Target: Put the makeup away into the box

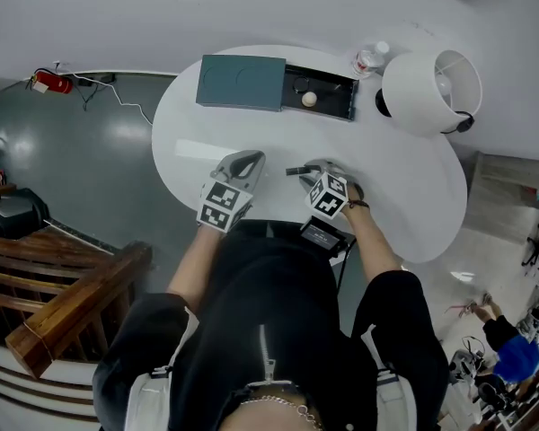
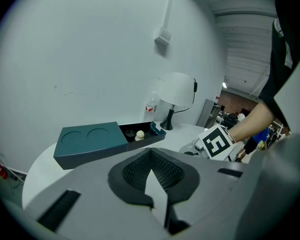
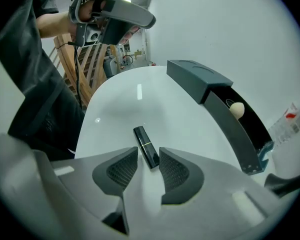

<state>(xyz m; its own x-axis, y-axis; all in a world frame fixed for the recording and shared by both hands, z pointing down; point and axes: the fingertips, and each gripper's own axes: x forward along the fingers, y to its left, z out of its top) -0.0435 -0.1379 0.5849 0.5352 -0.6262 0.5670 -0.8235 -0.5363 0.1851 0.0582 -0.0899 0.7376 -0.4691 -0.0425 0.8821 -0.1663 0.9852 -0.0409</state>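
Observation:
A black lipstick tube (image 3: 146, 147) with a gold band lies on the white table (image 1: 404, 196). Its near end sits between the fingertips of my right gripper (image 3: 149, 164), whose jaws stand open close on either side of it. In the head view the lipstick (image 1: 296, 171) pokes out left of the right gripper (image 1: 313, 168). My left gripper (image 1: 251, 158) hovers beside it, shut and empty (image 2: 151, 152). The dark teal box (image 1: 241, 82) stands at the table's far side, its drawer (image 1: 331, 95) slid open to the right with a beige sponge (image 1: 309, 99) inside.
A white lamp (image 1: 428, 88) and a clear water bottle (image 1: 368, 59) stand right of the drawer. A wooden railing (image 1: 67, 299) runs at the lower left. A red object with a cable (image 1: 50, 82) lies on the floor at the left.

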